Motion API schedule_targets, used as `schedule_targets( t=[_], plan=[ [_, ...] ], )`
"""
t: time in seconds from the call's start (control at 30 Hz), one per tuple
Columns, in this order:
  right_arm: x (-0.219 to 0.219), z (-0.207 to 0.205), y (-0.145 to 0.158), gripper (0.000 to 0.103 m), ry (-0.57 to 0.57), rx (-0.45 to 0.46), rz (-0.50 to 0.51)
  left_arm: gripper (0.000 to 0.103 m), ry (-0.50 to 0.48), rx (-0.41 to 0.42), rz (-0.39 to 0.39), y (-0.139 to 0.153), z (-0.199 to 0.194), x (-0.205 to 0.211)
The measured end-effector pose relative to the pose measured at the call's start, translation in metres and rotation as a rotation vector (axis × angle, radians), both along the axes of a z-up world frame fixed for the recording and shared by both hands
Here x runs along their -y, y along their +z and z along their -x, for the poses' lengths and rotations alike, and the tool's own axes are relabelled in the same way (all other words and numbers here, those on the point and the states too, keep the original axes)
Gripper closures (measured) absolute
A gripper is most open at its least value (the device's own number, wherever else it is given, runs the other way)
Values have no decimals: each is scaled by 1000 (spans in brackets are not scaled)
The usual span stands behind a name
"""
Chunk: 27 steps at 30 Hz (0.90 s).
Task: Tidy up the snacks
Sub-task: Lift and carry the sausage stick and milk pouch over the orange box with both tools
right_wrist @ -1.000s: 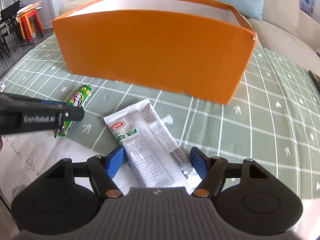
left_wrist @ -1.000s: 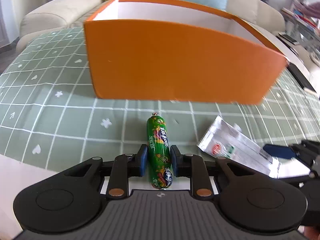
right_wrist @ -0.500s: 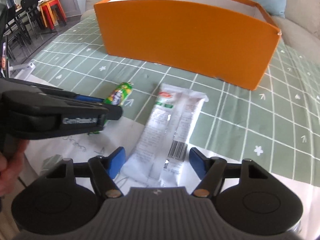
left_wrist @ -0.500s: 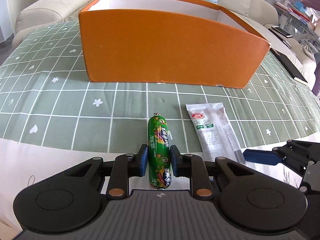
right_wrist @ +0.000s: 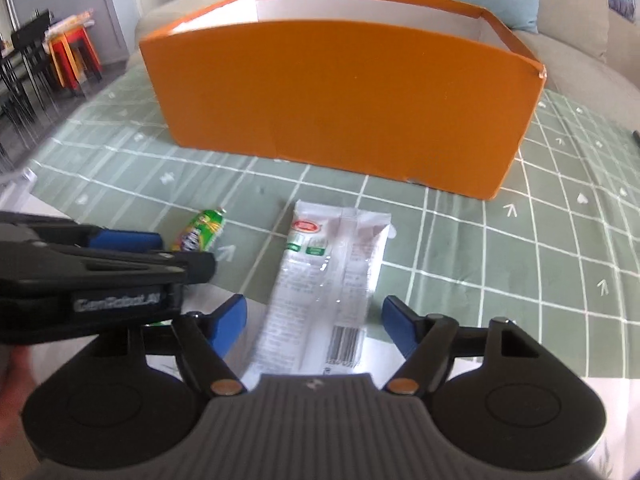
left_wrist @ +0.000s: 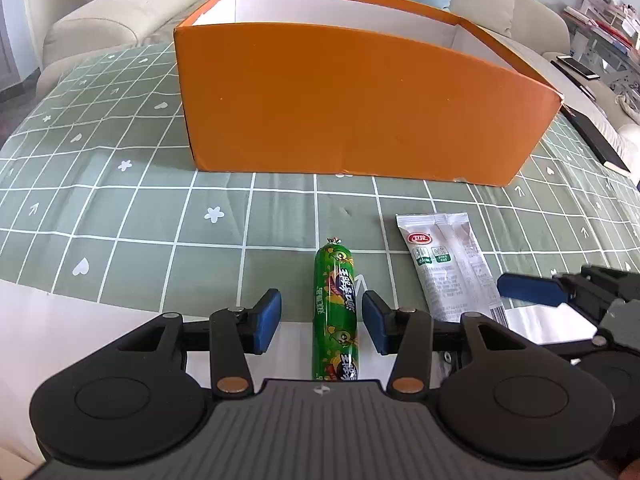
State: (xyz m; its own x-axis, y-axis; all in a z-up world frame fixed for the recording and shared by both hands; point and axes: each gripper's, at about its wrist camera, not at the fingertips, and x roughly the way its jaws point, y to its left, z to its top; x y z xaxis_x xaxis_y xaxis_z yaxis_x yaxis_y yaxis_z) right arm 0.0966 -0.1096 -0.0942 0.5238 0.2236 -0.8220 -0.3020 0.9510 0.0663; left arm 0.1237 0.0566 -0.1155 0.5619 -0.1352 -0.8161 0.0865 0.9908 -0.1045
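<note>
A green sausage stick [left_wrist: 335,312] lies on the green checked cloth, pointing at the orange box [left_wrist: 360,108]. My left gripper [left_wrist: 321,322] is open, its blue pads on either side of the sausage without touching it. A white snack packet [left_wrist: 448,264] lies just right of the sausage. In the right wrist view the packet [right_wrist: 332,280] lies between the open pads of my right gripper [right_wrist: 314,330], untouched. The sausage [right_wrist: 202,230] shows there partly hidden behind the left gripper [right_wrist: 120,256]. The orange box [right_wrist: 344,96] stands behind both snacks.
The cloth [left_wrist: 100,184] ends at a white strip of table [left_wrist: 60,320] under the grippers. A beige sofa [left_wrist: 112,16] with yellow and blue cushions stands behind the box. A dark flat object [left_wrist: 596,140] lies at the cloth's right edge. Stools [right_wrist: 72,56] stand far left.
My left gripper opened and let go of the sausage, which now lies on the cloth. The right gripper stayed open around the packet, and its view shifted slightly.
</note>
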Motion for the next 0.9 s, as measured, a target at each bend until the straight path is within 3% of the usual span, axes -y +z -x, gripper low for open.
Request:
schedule_targets(
  t=[0.1,0.23,0.3,0.47,0.9],
  plan=[
    [-2,0,-2,32,4,28,31,57,-14,9,-15,0,1,2],
    [-1,2,-3,35,15,52,32,78,-42,31,-4,-1,3,5],
    [-1,3,-2,44,24,64,30,79,-43,40,4,-1,4,5],
    [0,4,-1,50,47,74,19,79,-46,51,11,-1,5,5],
    [10,4,9,55,41,64,-25,79,-18,46,18,3,5,4]
  ],
)
